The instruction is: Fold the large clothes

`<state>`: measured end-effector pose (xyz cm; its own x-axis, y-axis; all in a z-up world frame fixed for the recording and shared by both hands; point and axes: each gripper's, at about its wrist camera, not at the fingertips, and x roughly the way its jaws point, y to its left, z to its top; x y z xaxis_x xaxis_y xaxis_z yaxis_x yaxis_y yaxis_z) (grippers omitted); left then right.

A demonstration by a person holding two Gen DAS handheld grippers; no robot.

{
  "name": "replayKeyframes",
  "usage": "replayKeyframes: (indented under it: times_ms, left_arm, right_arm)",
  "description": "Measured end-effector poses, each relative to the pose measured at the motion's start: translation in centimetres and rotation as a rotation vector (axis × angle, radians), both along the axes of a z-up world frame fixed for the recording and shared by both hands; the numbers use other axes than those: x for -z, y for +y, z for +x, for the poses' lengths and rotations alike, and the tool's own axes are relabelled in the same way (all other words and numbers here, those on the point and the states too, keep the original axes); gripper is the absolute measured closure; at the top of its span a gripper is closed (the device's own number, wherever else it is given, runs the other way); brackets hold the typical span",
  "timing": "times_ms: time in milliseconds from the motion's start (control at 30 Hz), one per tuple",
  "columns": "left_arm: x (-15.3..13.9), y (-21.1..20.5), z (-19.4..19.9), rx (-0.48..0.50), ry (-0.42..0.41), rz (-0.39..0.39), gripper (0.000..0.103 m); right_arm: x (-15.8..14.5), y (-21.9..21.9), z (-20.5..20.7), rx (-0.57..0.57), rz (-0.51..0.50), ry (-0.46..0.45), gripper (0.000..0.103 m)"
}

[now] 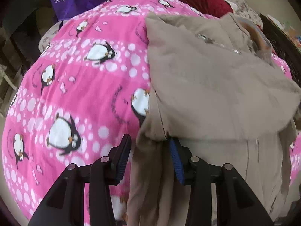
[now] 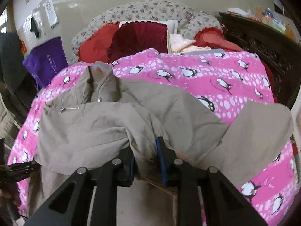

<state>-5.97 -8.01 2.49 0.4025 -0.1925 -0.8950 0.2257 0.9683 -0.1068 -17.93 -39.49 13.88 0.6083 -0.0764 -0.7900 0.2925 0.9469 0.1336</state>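
A large beige zip-up jacket [image 1: 207,84] lies crumpled on a bed covered by a pink penguin blanket [image 1: 84,84]. In the left wrist view one part is folded over the body, and a thick bunch of its near edge hangs between the fingers of my left gripper [image 1: 149,139], which is shut on it. In the right wrist view the jacket [image 2: 112,116] spreads across the near half of the blanket [image 2: 207,79], collar and zip [image 2: 98,98] at the far left. My right gripper [image 2: 144,145] is shut on a gathered fold of its near edge.
Red cushions [image 2: 139,39] and a floral quilt [image 2: 150,11] are piled at the head of the bed. A purple bag [image 2: 47,60] stands off the bed's left side. A dark carved wooden frame [image 2: 263,45] runs along the right side.
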Motion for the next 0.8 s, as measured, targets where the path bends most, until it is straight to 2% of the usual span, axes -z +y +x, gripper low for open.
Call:
replayKeyframes:
  times_ms: [100, 267, 367, 433, 533, 567, 600, 667, 800]
  left_arm:
    - [-0.2, 1.0, 1.1, -0.059, -0.005, -0.022, 0.074]
    - [-0.3, 5.4, 2.1, -0.181, 0.000, -0.118, 0.073]
    - [0.7, 6.7, 2.2, -0.203, 0.053, -0.169, 0.073]
    - [0.2, 7.0, 1.8, -0.190, 0.057, -0.175, 0.073]
    - [-1.6, 6.9, 0.3, -0.159, 0.036, -0.135, 0.073]
    - [-2.2, 7.0, 0.1, -0.159, 0.020, -0.113, 0.073]
    - [-2.9, 7.1, -0.2, -0.158, -0.005, -0.085, 0.073]
    - [-4.6, 7.2, -0.7, -0.146, -0.057, -0.073, 0.073]
    - [-6.3, 6.1, 0.2, -0.112, -0.088, -0.093, 0.073]
  right_arm:
    - [0.4, 0.4, -0.1, -0.011, 0.004, 0.011, 0.081]
    - [2.3, 1.8, -0.7, -0.055, 0.069, 0.047, 0.078]
    - [5.6, 3.3, 0.5, -0.119, 0.027, 0.146, 0.075]
    - [7.7, 3.8, 1.2, -0.144, -0.026, 0.215, 0.069]
    - [6.0, 3.7, 0.3, -0.125, -0.063, 0.164, 0.055]
    - [5.2, 3.5, -0.1, -0.116, -0.071, 0.154, 0.044]
    - [4.4, 3.3, -0.5, -0.110, -0.075, 0.142, 0.037]
    - [2.7, 2.9, -1.5, -0.102, -0.088, 0.102, 0.035]
    - [0.2, 2.7, -1.9, -0.098, -0.058, 0.033, 0.034]
